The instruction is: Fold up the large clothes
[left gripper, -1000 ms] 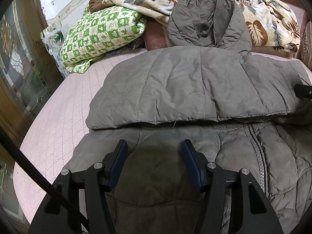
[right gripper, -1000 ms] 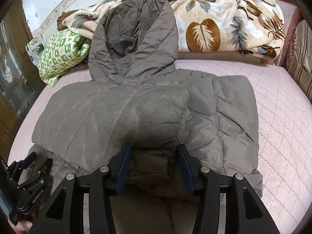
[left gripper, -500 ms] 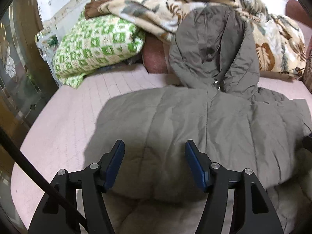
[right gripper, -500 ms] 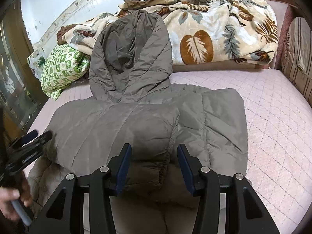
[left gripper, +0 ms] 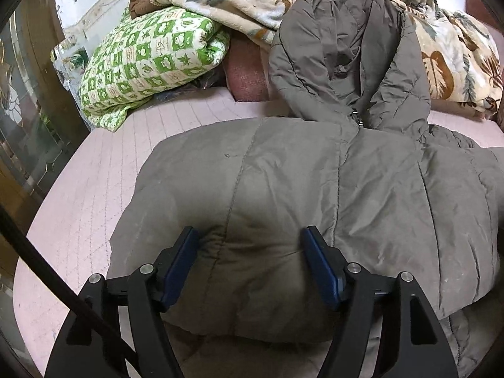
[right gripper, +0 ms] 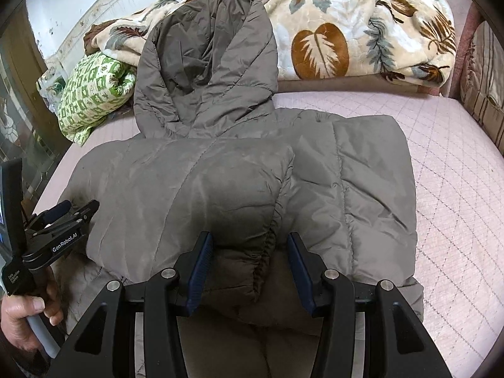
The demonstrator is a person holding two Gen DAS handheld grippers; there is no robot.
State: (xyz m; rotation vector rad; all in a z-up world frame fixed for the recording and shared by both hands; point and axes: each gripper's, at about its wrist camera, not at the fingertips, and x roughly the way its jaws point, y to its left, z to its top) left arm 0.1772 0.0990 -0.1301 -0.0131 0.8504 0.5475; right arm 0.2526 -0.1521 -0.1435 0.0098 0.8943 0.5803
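A grey-brown padded jacket (right gripper: 239, 189) is spread on a pink quilted bed cover (right gripper: 447, 170), with its hood (right gripper: 208, 63) laid toward the head of the bed against a leaf-patterned blanket (right gripper: 346, 31). Both sleeves are seen folded inward across the body, one lying over the other, so that the upper part forms a compact block.

The left gripper (left gripper: 250, 252) is held low over the jacket's left side. A rounded bulge of the folded sleeve is seen between its blue pads (left gripper: 181, 263). Its jaws are opening; the fabric lies between them, and the pads do not appear to press on it. In the right wrist view this same gripper (right gripper: 75, 211) is seen at the left edge of the jacket, carried by a hand (right gripper: 23, 318) on its handle.

The right gripper (right gripper: 249, 261) is positioned at the near edge of the jacket, where the gathered cuff (right gripper: 267, 252) of the upper sleeve lies between its pads (right gripper: 200, 271). The jaws stand partly apart. Whether the pads clamp the cuff or merely flank it cannot be told.

A green-and-white patterned quilt (left gripper: 148, 60) is noted at the far left of the bed, clear of the jacket.
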